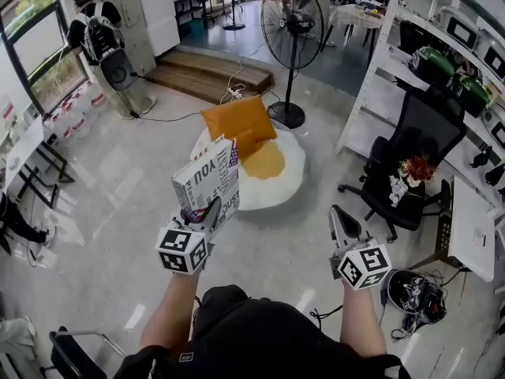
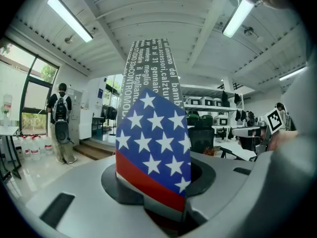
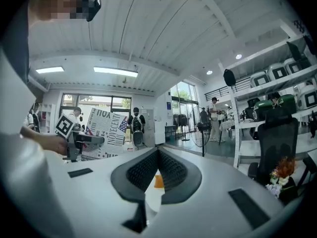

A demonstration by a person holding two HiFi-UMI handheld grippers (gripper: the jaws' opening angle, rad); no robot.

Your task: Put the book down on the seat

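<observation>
Head view: left tool [image 1: 208, 212] pinches the book [image 1: 207, 181] at its bottom, long axis near upright; right tool [image 1: 338, 214] is pressed together.

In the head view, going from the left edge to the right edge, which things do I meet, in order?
Standing person wearing a backpack → black-and-white lettered book with a stars-and-stripes corner → tall black standing fan → black office chair.

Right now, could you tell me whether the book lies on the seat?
No, the left hand-held gripper holds the book upright in the air, off the seat.
</observation>
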